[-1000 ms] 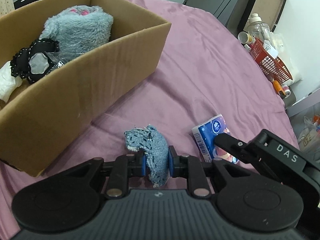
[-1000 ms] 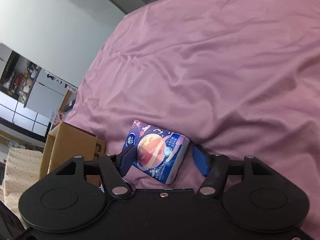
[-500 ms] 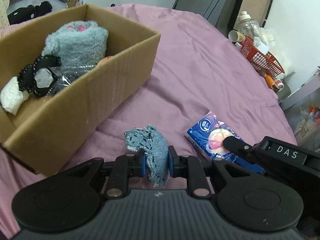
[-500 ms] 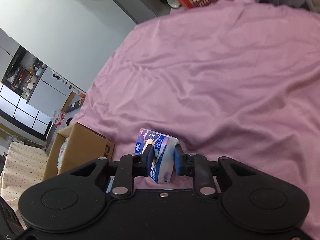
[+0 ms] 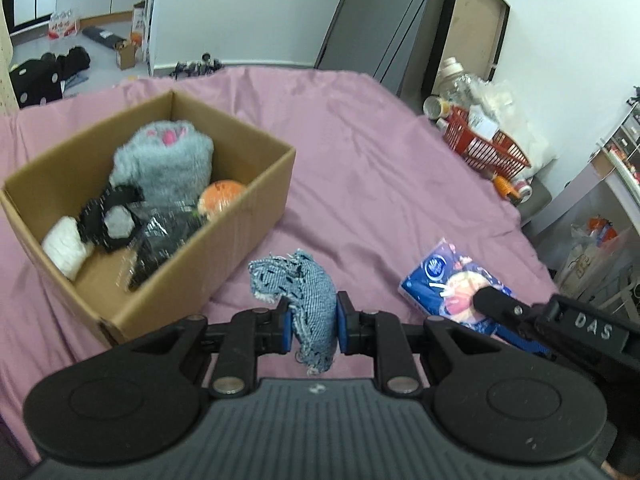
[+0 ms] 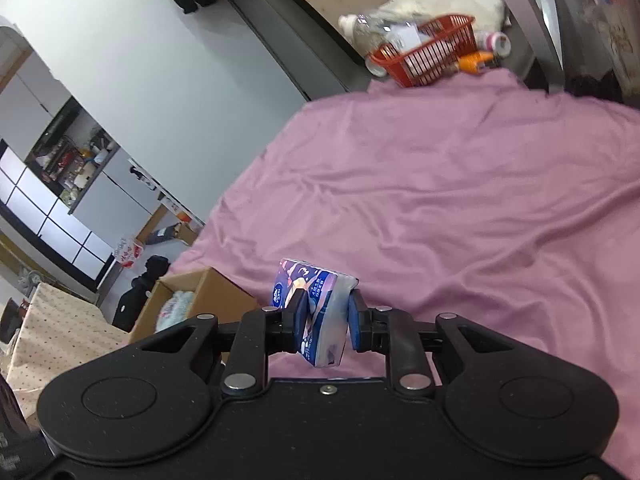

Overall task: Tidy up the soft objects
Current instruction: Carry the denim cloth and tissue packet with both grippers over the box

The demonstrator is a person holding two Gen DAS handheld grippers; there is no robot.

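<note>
My left gripper is shut on a blue denim cloth piece and holds it above the pink bedsheet, right of an open cardboard box. The box holds a grey plush, an orange ball, a black lace item and a white roll. My right gripper is shut on a blue tissue pack, lifted off the sheet. The pack also shows at the right of the left wrist view. The box lies to the left in the right wrist view.
The pink sheet covers the whole bed. A red basket with bottles stands off the bed's far right corner; it also shows in the right wrist view. Dark furniture and a white wall stand behind.
My right gripper closed on the tissue pack and lifted it off the sheet. My left gripper rose with the denim cloth, so more of the box's inside shows.
</note>
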